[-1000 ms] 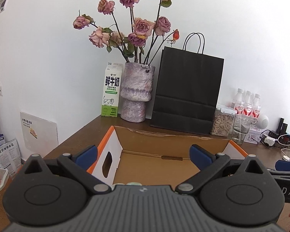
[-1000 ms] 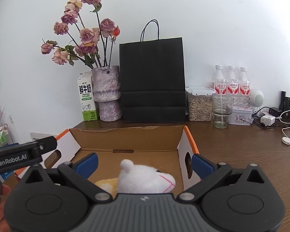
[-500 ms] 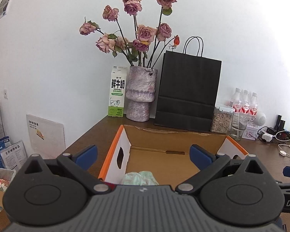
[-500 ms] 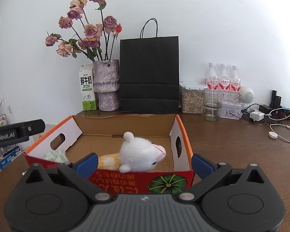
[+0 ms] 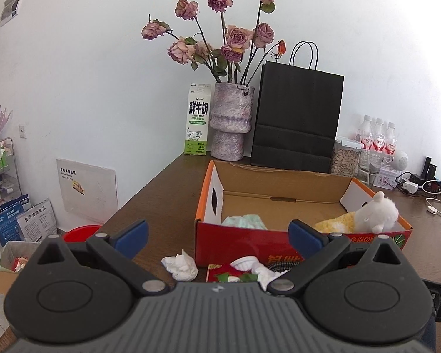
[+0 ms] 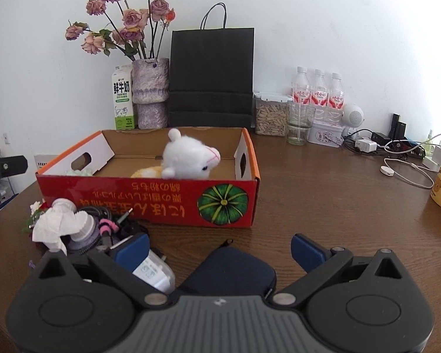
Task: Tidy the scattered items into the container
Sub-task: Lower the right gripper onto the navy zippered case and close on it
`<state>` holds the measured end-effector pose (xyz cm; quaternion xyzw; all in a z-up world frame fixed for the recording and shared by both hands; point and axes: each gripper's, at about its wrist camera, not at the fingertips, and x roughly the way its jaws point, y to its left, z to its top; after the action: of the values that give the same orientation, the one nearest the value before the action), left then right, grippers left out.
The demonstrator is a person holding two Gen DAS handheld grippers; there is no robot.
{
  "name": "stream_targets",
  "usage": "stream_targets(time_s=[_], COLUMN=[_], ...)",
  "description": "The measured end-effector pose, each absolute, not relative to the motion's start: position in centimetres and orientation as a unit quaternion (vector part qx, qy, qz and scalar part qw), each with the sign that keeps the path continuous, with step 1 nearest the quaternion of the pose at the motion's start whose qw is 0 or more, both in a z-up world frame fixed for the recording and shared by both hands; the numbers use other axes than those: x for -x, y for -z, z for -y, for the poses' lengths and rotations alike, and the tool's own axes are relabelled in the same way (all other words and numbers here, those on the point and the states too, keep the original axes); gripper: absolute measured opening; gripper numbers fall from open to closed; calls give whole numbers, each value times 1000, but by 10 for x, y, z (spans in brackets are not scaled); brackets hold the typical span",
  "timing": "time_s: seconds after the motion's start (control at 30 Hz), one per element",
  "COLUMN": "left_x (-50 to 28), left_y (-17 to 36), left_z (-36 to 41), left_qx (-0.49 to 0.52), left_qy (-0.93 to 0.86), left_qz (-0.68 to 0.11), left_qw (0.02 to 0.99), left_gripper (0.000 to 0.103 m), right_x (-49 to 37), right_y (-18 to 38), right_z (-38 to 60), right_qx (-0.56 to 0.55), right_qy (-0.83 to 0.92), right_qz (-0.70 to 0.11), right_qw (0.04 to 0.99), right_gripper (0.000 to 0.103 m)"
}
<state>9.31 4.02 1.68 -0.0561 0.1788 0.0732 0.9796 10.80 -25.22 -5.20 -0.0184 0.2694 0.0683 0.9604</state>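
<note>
**Right wrist view: both tongs pulled back from the box, next pick not yet chosen**

In the right wrist view my right tongs [image 6: 219, 251] stand apart and hold nothing. Just below them lies a dark blue pouch [image 6: 232, 267] on the desk [image 6: 338, 200], and beside my left finger a small white charger [image 6: 154, 273]. Further to the left there is a heap: a crumpled tissue [image 6: 51, 226], a white bottle cap part [image 6: 83, 226] and a tangle of black cable [image 6: 103, 214].

My left tongs [image 5: 217, 236] are also apart and empty. Under them I see another white tissue [image 5: 180, 266] and some red and green packaging [image 5: 223, 275], close to the red front wall of the box.

What changed: one second ago both tongs were over the inside of the cardboard box [image 6: 147, 200], and I saw only its floor and walls. Now both have moved back and the whole front wall is in sight. The white plush toy [image 6: 191, 161] lies inside near the right wall, and a pale green cloth [image 5: 244, 222] lies in the left corner; both are released.

I judge that two items are stored and the task is only partly done, because several things are scattered in front of the box. The pouch is the nearest one for my right tongs.
</note>
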Motion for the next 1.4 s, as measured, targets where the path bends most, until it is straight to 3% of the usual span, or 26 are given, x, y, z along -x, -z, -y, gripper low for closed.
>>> stream_targets(time_s=[0.63,0.93,1.4], left_x=[-66,-64,-78], left_y=[5,9,15], left_z=[-66,-79,-64], left_qx=[61,67,53], left_qy=[-92,-109,-76], left_qz=[-216,-224,-240], left_qw=[970,966,966], left_gripper=[103,103,103], right_x=[-127,-135,-147], right_y=[80,79,81], right_z=[252,252,259], right_qx=[24,106,92], right_qy=[-65,-126,-106], right_qz=[-362,-377,-357], right_qw=[929,911,923], right_gripper=[102,86,72])
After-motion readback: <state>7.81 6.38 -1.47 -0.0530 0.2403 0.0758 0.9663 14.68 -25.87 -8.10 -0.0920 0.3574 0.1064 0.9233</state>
